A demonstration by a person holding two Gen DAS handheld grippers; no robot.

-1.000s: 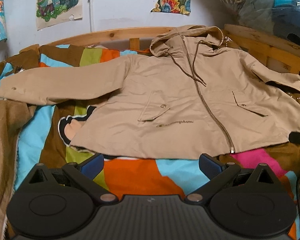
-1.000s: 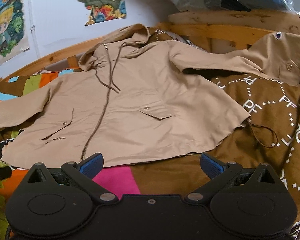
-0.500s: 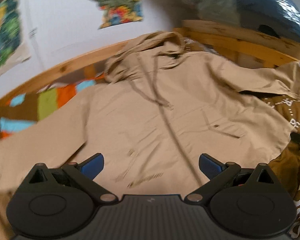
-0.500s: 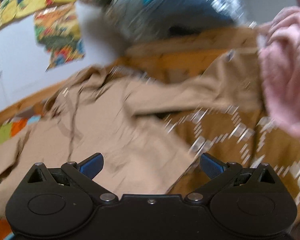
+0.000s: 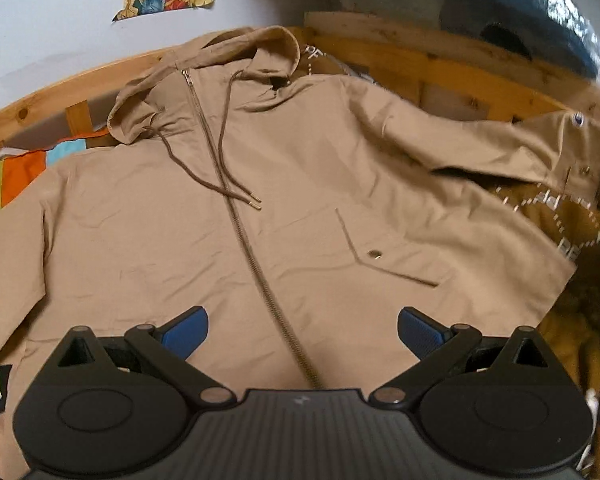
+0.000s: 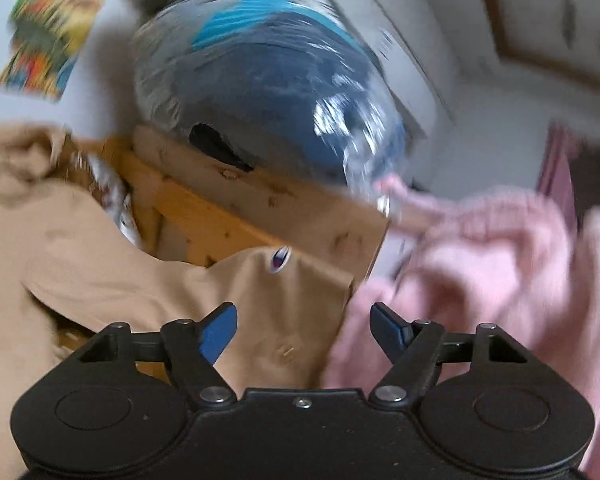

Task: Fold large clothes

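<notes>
The left gripper point(image 5: 302, 330) is held level, its blue-padded fingers point(image 5: 186, 330) spread wide with nothing between them. The right gripper point(image 6: 303, 326) is also held with fingers point(image 6: 219, 328) parted, somewhat narrower, and nothing is clamped.

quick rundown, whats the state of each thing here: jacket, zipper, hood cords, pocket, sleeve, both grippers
jacket: spread flat, front up, not yet folded
zipper: closed up to the hood
hood cords: loose, lying across the chest
pocket flap: snapped shut
sleeve: stretched out sideways, cuff by a pink garment
left gripper: open, above the hem, holding nothing
right gripper: open, over the sleeve cuff, not gripping
</notes>
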